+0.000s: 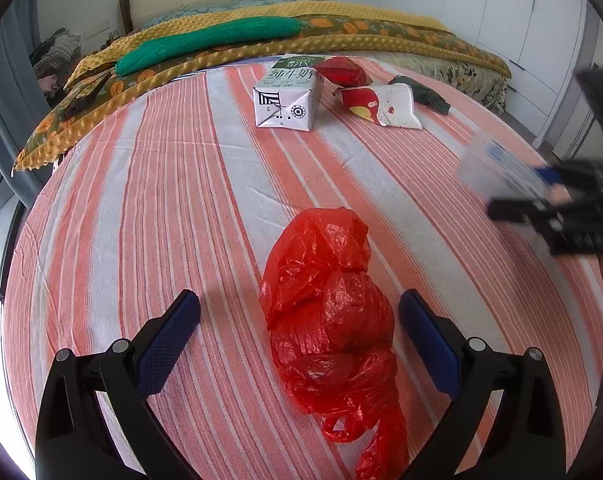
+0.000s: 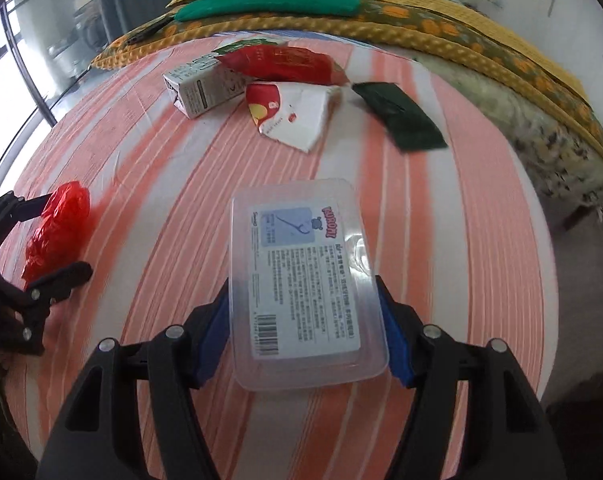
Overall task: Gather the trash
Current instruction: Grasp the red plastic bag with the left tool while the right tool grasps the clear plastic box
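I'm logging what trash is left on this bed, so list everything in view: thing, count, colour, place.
Clear box: 1, transparent with blue-white label, between the right gripper's pads.
Red bag: 1, red plastic, crumpled on the striped sheet between the left gripper's open fingers, untouched.
Milk carton: 1, white and green, lying far on the sheet.
Red packet: 1, red, behind the carton.
White wrapper: 1, white with red, right of the carton.
Dark packet: 1, dark green, furthest right.
Striped sheet: 1, orange and white, over the bed.
Quilt: 1, yellow with orange print, beyond the sheet.
Green cushion: 1, on the quilt.
Left gripper: 1, black, blue pads, open.
Right gripper: 1, black, blue pads, shut on the box.
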The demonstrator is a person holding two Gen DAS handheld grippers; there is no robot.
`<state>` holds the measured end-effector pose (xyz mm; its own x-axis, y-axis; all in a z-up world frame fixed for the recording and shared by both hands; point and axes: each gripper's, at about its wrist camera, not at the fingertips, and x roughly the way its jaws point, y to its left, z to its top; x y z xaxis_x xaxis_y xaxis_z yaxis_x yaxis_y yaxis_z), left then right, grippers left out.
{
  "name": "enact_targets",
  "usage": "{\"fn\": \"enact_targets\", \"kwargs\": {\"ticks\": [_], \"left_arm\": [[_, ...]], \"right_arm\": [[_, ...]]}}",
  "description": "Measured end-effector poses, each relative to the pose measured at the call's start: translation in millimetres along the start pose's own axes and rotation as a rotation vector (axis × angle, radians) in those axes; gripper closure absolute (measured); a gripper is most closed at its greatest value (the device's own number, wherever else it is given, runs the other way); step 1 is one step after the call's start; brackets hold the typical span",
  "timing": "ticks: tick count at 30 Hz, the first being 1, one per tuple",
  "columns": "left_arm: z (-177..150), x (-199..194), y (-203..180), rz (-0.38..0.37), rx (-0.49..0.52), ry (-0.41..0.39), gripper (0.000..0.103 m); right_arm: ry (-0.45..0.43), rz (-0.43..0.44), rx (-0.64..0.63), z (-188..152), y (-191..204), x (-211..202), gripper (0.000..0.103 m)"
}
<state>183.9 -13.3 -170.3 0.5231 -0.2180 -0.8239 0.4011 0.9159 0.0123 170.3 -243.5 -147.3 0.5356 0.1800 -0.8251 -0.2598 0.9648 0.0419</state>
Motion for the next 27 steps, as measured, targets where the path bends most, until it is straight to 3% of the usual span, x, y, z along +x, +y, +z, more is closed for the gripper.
{"fn": "enact_targets", "kwargs": {"ticks": [4,7,8,27], "left_arm": [[0,0,-1,0.001,0.002,0.000,0.005],[0,0,-1,0.001,0.002,0.000,0.005],[0,0,0,0.001,0.002,0.000,0.005],[0,0,-1,0.002,0.001,0.000,0.005]], "right_arm": [[-0.056,0.029,0.014,-29,30,-14,0.038],[-0.096,0.008,0.017,-39,43,-14,0.019],[-0.105,0.009,0.031,-40,42,-12,0.018],[-0.111,0.005,0.043,-41,43,-8,0.011]]}}
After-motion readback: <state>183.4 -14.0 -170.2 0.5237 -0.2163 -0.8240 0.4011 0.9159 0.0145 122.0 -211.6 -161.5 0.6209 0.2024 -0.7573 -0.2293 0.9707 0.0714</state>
